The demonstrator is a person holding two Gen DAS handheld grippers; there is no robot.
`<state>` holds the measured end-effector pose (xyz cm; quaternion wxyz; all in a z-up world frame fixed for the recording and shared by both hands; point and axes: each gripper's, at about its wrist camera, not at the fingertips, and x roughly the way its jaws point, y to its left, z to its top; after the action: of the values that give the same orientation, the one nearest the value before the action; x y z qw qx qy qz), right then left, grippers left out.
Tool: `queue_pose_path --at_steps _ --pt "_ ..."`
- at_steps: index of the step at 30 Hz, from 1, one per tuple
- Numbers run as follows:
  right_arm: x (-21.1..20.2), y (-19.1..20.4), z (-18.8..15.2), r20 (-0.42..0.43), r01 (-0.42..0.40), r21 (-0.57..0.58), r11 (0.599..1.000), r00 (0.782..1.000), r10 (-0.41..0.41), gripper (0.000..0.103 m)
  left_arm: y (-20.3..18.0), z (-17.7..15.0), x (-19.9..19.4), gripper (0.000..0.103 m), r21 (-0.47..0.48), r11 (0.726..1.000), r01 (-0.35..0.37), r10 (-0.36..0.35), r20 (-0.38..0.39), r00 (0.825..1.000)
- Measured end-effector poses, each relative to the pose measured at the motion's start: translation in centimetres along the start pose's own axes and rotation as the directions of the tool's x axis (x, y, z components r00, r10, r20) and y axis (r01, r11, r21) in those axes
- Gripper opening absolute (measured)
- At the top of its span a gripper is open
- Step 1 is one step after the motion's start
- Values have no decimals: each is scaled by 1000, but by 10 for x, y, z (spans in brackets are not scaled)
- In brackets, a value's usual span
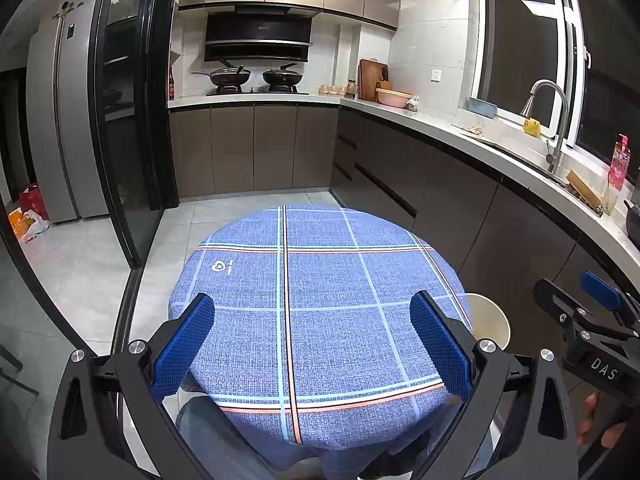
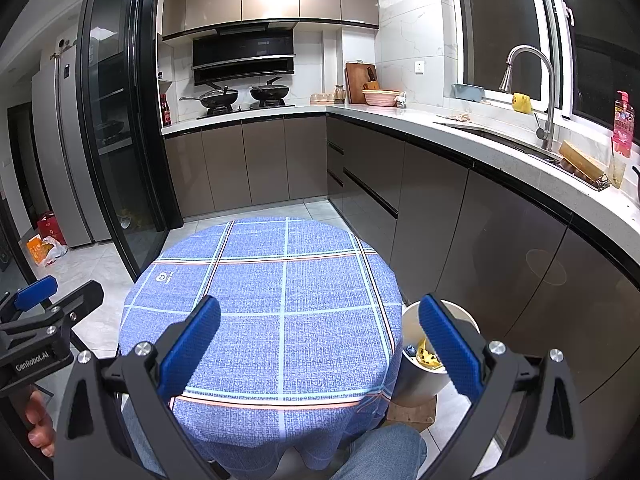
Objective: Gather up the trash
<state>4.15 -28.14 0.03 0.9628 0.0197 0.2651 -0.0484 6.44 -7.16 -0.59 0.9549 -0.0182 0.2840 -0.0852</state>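
Both grippers were held out over a small round table [image 1: 320,320] w/ a blue plaid tablecloth, and tbh nothing was gripped at all. The left gripper [image 1: 312,344] was spread wide, empty, blue pads [image 1: 188,344] hanging above the near part of the cloth; same story for the right gripper [image 2: 320,344], jaws wide, nothing between them. No trash could be spotted on the tabletop in either view, the cloth looked bare. The trash itself was found in the white bin [image 2: 424,360] parked on the floor just beside the table's right edge, under the right gripper's outer pad; something yellow and a bit of blue could be made out inside, details too small to call. From the left wrist view only the bin's cream rim [image 1: 492,320] was seen, the inside was hidden. So the step was judged to be the tail end, or a pause btw pickups: table cleared, bin loaded. A crumpled bag and orange packaging [image 2: 46,250] were noticed on the floor by the fridge, well apart from the table, maybe trash, can't be confirmed. If more is to be collected, the next move would need a reach away from the table toward that pile, jaws kept wide until the item is straddled, then shut on it.
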Motion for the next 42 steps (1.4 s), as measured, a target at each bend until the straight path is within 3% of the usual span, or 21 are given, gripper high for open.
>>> queue_pose_path --at_steps 42 --pt "0 4 -1 2 2 1 1000 1000 -2 100 -7 0 -4 95 -5 1000 11 -11 12 1000"
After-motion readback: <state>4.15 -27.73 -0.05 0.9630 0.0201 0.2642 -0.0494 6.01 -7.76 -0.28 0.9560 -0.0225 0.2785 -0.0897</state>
